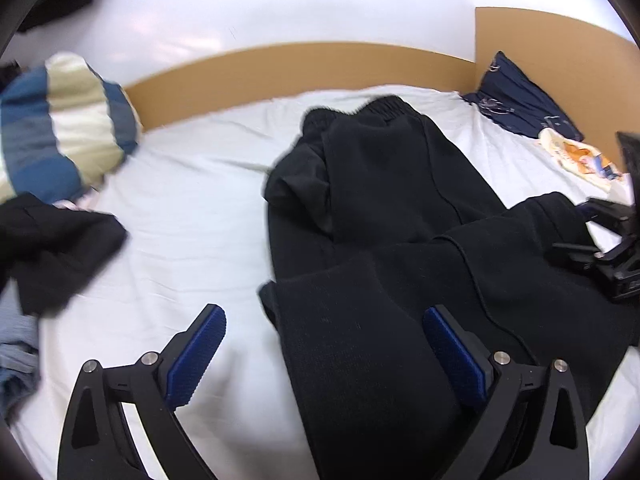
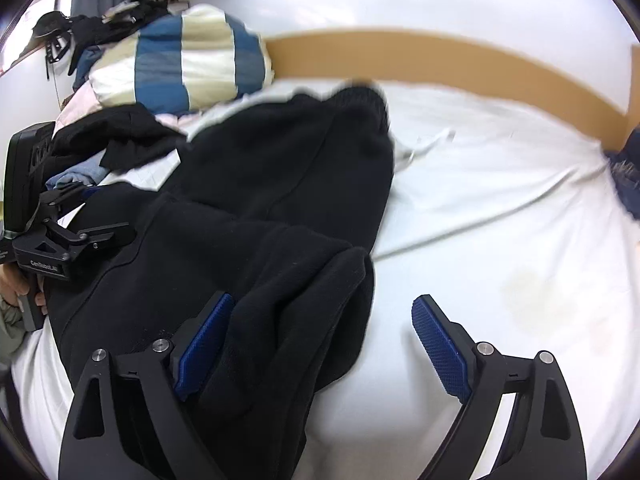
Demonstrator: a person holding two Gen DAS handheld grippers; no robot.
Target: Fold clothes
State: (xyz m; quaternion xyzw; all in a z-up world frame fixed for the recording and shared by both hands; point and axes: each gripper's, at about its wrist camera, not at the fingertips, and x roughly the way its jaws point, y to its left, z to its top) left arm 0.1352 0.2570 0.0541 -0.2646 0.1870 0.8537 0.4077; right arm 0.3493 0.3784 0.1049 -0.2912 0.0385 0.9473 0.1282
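- Trousers (image 1: 384, 216): black, soft, limp; likely light; waistband at 12 o'clock; grip hems.
- Left gripper (image 1: 324, 344): wide open, empty.
- Right gripper (image 2: 320, 336): wide open, empty.

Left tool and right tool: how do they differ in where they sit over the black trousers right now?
The left tool straddles the left edge of the black trousers' folded leg end, one pad over bare white sheet. The right tool straddles the opposite, right edge, its outer pad over bare sheet. Both are open, gripping nothing, and both point toward the waistband.
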